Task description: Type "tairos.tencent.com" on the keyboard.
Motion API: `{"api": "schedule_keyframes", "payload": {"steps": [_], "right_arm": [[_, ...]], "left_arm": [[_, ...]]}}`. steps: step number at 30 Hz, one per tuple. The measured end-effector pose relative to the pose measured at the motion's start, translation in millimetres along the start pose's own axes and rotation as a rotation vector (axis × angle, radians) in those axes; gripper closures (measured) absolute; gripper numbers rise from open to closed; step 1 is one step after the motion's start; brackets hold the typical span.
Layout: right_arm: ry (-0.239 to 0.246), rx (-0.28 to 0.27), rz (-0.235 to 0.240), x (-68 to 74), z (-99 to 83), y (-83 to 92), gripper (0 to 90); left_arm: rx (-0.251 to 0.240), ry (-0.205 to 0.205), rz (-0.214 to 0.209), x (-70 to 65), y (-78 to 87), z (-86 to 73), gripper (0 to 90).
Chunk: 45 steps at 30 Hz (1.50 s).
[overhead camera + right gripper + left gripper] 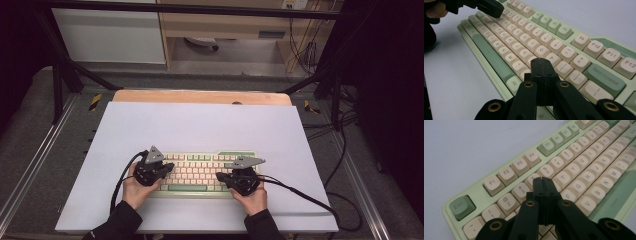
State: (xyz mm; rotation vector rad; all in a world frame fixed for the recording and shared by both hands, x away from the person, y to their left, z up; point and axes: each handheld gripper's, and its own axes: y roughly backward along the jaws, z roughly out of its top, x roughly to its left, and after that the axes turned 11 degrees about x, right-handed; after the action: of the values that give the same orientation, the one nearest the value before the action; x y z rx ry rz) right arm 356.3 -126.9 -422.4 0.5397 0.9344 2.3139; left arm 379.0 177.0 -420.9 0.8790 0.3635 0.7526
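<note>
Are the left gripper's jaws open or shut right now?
Shut: the left gripper has both black jaws pressed together, nothing between them, over the keyboard.

A white sheet is spread over the tabletop, and a strip of bare wood is left uncovered along the far edge. Beyond that edge, a white panel and a wooden cabinet are seen on a grey floor. Black cables are trailed past the right edge. Yellow-and-black tape marks are seen near both far corners.
</note>
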Motion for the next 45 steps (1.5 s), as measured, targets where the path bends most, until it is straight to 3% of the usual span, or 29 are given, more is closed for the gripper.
{"api": "schedule_keyframes", "payload": {"steps": [18, 31, 45], "right_arm": [[0.000, 0.000, -0.001, 0.1, 0.0, 0.2, 90.0], [-0.007, -0.012, 0.007, 0.7, 1.4, 2.6, 90.0], [-0.008, -0.019, 0.033, 5.6, 6.4, -1.9, 90.0]], "left_arm": [[0.007, -0.011, -0.004, -1.4, -4.5, -2.7, 90.0], [-0.034, -0.016, -0.011, -1.2, 15.5, -9.3, 90.0], [-0.051, 0.002, -0.010, 4.5, 30.3, -31.2, 90.0]]}}
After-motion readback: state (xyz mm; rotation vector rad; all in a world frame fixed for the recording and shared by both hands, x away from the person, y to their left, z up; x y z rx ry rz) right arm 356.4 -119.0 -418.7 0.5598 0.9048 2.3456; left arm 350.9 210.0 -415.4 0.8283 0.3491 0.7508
